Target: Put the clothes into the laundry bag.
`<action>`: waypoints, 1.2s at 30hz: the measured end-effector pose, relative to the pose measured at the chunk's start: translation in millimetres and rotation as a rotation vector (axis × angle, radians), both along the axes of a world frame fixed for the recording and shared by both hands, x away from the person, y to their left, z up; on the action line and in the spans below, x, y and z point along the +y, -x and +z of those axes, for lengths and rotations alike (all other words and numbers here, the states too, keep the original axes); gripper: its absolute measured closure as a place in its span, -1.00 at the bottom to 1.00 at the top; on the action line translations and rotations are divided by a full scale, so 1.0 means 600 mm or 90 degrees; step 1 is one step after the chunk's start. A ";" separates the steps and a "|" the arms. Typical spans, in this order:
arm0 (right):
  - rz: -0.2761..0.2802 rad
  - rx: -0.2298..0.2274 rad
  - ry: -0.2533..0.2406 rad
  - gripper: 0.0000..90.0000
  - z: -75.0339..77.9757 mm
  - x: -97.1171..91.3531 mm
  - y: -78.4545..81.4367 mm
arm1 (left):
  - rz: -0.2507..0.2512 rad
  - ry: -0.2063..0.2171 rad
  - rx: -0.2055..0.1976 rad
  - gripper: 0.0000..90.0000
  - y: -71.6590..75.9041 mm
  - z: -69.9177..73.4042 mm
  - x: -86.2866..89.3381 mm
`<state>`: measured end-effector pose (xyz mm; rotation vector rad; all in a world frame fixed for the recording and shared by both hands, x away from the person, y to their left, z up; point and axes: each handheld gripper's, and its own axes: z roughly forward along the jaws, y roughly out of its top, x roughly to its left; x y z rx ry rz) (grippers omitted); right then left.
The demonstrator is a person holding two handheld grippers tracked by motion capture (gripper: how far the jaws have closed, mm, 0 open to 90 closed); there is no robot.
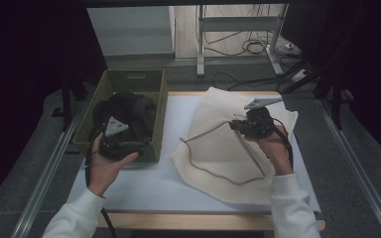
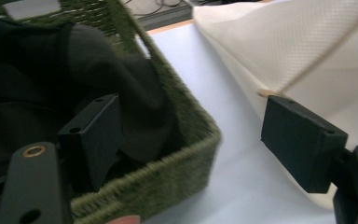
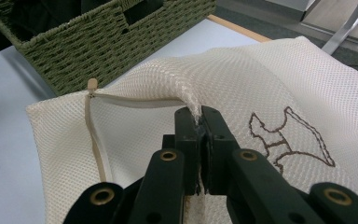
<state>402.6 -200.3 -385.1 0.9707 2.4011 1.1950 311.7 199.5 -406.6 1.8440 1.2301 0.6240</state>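
Observation:
A cream mesh bag (image 1: 213,148) lies on the right half of the white table (image 1: 178,119). My right gripper (image 1: 234,126) is shut on a raised fold of its top layer; in the right gripper view the jaws (image 3: 199,116) pinch the mesh bag (image 3: 279,79) beside its zip (image 3: 93,135). A green woven basket (image 1: 134,74) at the left holds a dark garment (image 1: 129,111). My left gripper (image 1: 129,144) hovers over the basket's near right corner, open with nothing held. In the left gripper view (image 2: 191,140), one jaw hangs over the dark garment (image 2: 51,70), the other over the table beside the mesh bag (image 2: 307,46).
Bare white table lies between the basket (image 2: 186,121) and the bag and along the near edge. A brown outline is stitched on the mesh (image 3: 284,140). Metal rails run along both sides of the table, and cables and a frame stand behind it.

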 end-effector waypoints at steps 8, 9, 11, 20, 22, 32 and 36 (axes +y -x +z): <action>0.001 0.000 0.001 0.92 -0.002 0.001 -0.001 | 0.028 0.017 0.047 -0.59 -0.052 0.011 0.009; 0.001 0.001 0.002 0.92 -0.002 0.002 -0.001 | 0.030 0.015 0.054 -0.59 -0.058 0.012 0.010; 0.001 0.001 0.003 0.92 -0.002 0.002 -0.001 | 0.036 0.015 0.059 -0.58 -0.069 0.014 0.011; -0.002 0.001 0.001 0.92 -0.002 0.001 0.000 | 0.073 0.027 0.086 -0.59 -0.110 0.010 0.015; -0.002 0.001 0.000 0.92 -0.002 0.000 0.000 | 0.080 0.034 0.094 -0.60 -0.118 0.009 0.017; -0.003 0.001 0.002 0.91 -0.004 0.001 -0.002 | 0.114 0.046 0.118 -0.60 -0.157 0.000 0.022; -0.005 0.002 0.002 0.91 -0.004 -0.002 -0.002 | 0.133 0.043 0.124 -0.61 -0.171 -0.003 0.028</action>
